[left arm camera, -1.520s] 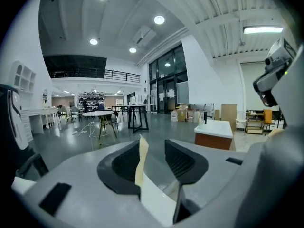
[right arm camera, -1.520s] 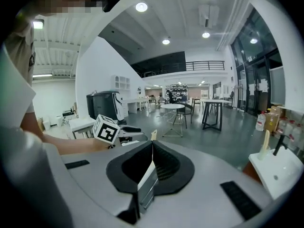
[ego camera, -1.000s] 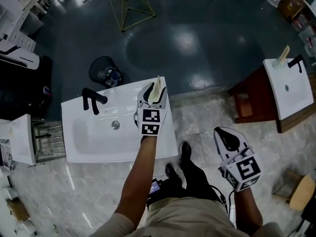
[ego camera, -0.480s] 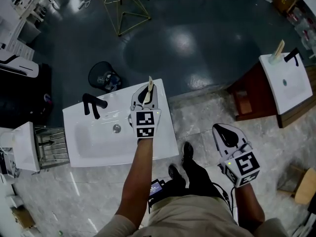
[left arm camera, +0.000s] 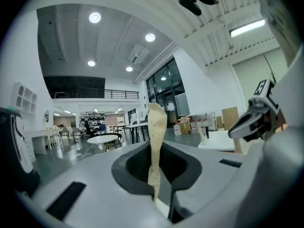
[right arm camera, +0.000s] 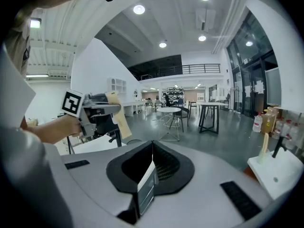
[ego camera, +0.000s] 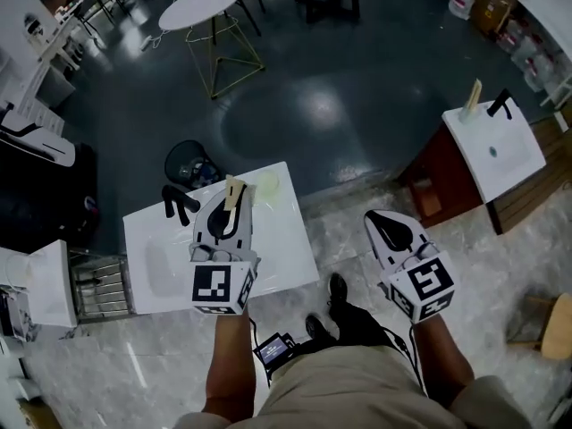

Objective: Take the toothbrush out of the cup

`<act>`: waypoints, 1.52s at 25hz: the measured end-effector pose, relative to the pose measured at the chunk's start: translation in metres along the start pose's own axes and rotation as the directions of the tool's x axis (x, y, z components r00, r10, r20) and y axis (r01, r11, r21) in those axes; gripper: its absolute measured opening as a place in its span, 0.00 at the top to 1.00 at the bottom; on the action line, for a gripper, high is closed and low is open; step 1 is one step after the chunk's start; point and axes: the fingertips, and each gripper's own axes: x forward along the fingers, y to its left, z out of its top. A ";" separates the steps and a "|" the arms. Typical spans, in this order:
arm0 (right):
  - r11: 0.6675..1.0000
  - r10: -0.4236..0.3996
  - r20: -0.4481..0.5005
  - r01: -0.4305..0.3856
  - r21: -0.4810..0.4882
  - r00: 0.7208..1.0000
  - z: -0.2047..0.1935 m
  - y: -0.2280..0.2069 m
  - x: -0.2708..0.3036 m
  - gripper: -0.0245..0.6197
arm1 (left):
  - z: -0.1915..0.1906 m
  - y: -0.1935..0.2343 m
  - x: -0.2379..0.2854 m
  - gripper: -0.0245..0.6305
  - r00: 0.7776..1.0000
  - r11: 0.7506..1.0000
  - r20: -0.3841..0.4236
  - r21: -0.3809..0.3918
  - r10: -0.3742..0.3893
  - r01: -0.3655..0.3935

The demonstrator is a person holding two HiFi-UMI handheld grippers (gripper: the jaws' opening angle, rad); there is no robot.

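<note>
A white basin (ego camera: 284, 244) stands on the floor (ego camera: 357, 213), which is pale tile here. A black faucet (ego camera: 179, 201) rises at the basin's far left edge, and a pale cup (ego camera: 266, 184) sits at its far right corner. A black bin (ego camera: 192, 161) stands on the floor just beyond.

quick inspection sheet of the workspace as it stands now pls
surface: white sink top, carrying the cup and a black tap
job's things: toothbrush lifted out of the cup, which stands at the sink's far corner
clutter: nothing seen
grippers: left tongs have just been closing and are shut on the toothbrush; right tongs shut, nothing between them
cables: thin dark lead at the person's waist; small lit device nearby
surroundings: black bin behind the sink, round white table, second sink with its own brush
</note>
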 end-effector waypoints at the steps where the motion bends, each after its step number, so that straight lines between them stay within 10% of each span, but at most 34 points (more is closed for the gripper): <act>1: 1.000 -0.003 0.012 0.003 -0.006 1.000 0.006 0.003 -0.006 0.95 | 0.010 -0.004 -0.016 0.92 1.000 0.999 0.008 -0.033 -0.016 0.017; 18: 0.984 -0.160 0.050 0.163 -0.071 0.986 0.013 -0.016 -0.146 0.95 | 0.082 -0.101 -0.098 0.92 0.987 0.995 0.129 0.029 -0.097 0.094; 38: 0.993 -0.090 0.109 0.098 -0.063 0.990 -0.069 -0.374 -0.379 0.95 | 0.139 -0.458 0.056 0.92 0.997 0.995 0.066 0.098 0.028 -0.035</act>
